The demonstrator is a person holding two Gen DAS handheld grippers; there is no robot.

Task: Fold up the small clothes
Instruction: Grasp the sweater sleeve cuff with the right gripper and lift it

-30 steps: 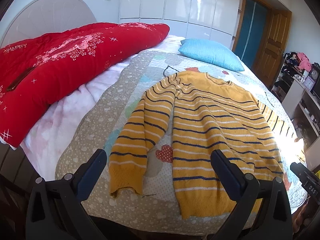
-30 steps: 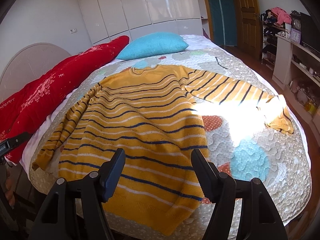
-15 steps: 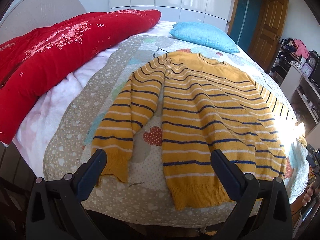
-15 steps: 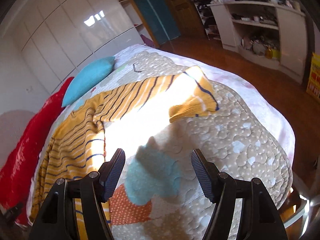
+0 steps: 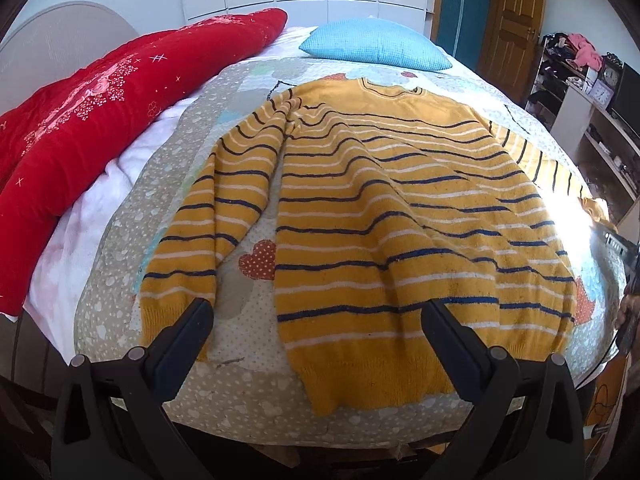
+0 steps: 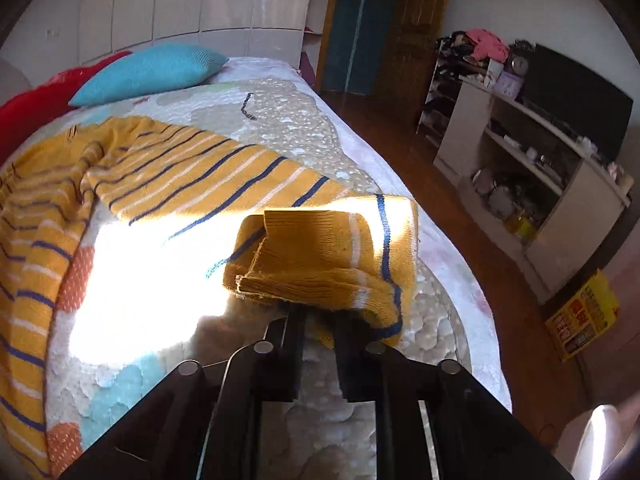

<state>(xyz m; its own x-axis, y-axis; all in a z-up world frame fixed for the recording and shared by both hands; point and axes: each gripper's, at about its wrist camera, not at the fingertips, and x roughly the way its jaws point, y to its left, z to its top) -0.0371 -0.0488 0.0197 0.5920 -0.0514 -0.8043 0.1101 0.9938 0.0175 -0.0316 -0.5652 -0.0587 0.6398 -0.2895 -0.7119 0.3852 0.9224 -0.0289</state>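
A: Nearest to us, our right hand-held gripper [image 6: 318, 312] has its jaws drawn close together on the cuff [image 6: 320, 256] of the sweater's right sleeve [image 6: 192, 172], which is bunched and doubled over just above the fingertips. Are we gripping enough cloth?

B: We judge so, though the knit hides the tips, so we can't see how deep the bite goes. We should lift only a little, so the sleeve peels off the quilt [image 6: 280, 128] rather than dragging the body with it.

A: And our left hand-held gripper [image 5: 316, 320]?

B: Released, jaws wide apart, hovering near the foot of the bed above the hem [image 5: 380, 376] and holding nothing. We could use it to pin the hem or side seam while the right one carries the sleeve across.

A: Where does the sleeve go?

B: Further up, the yellow striped sweater [image 5: 380, 208] lies flat, front up, collar toward the blue pillow [image 5: 376, 46]. We'd lay the sleeve over the chest, keeping its fold line along the side seam. The other sleeve [image 5: 212, 216] already lies down beside the body.

A: Risks?

B: The knit stretches; a quick pull would skew the stripes. The red duvet [image 5: 100, 108] is well clear.
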